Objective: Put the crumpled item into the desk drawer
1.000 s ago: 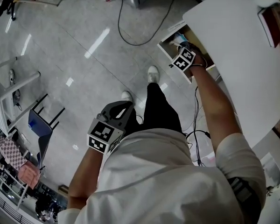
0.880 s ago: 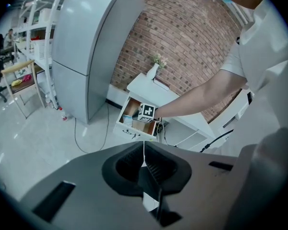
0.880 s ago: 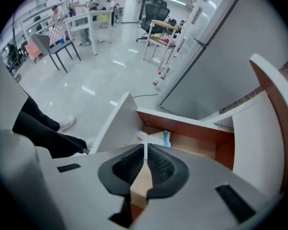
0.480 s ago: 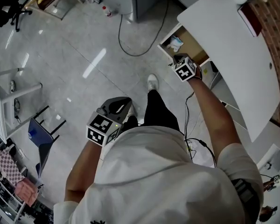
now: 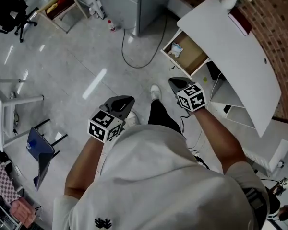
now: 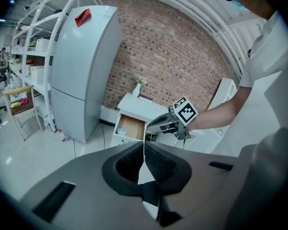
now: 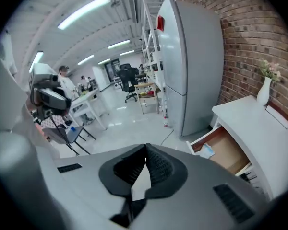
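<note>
Grey polished floor underfoot, brick wall behind; white desk (image 5: 240,47) ahead and to the right of both tongs, with the drawer (image 5: 194,56) pulled open. Right tongs (image 5: 174,82) down inside that drawer a second ago, at its front edge half a second ago, now drawn back well clear of it toward the body. Jaws together in the right gripper view, with nothing between them. Crumpled item (image 5: 176,49) left lying near the drawer's front end, ahead of the right tongs and well apart from them; pale against the wood in the right gripper view too. Left tongs (image 5: 126,100) held low beside the hip, jaws likewise closed on nothing, hardly moved throughout. Placing judged done: item released and inside. Only the drawer left standing open, so perhaps a push to shut it, if wanted at all.
</note>
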`<state>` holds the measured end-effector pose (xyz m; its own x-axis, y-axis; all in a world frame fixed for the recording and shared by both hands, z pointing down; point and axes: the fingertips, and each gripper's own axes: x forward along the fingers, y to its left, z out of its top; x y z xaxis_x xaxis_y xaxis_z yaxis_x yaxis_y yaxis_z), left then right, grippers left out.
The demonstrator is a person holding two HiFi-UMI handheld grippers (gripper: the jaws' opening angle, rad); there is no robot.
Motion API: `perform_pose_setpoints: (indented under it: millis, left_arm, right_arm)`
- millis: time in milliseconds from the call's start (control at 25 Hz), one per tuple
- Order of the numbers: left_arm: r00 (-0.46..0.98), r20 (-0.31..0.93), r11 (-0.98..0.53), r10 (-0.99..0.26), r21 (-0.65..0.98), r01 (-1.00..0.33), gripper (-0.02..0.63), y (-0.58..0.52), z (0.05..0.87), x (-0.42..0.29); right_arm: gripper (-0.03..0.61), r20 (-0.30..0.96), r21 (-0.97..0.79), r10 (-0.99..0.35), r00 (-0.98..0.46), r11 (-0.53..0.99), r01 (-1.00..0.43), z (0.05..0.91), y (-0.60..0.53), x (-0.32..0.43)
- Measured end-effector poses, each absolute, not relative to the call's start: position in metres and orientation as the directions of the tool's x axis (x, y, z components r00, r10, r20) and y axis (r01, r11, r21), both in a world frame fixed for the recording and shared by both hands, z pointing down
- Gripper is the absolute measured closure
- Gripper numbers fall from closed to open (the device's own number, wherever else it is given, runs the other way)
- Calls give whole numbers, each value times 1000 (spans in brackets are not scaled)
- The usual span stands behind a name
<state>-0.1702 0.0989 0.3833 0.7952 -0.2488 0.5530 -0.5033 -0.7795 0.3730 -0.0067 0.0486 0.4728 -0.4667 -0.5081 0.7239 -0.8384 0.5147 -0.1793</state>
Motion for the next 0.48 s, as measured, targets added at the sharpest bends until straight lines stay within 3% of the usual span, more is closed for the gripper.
perform_pose_setpoints:
  millis: [280,480]
  left_arm:
    - [827,499,-794,-258,379,-476,589,145,362,-189]
    - [835,486,-798,-257,380,-467,589,168,357,-205]
  right_arm:
    - [549,543,-372,-583,-605,479,-795,398,137,-67]
    - [549,470,-407,-614,-634,487,-773,375,176,-102]
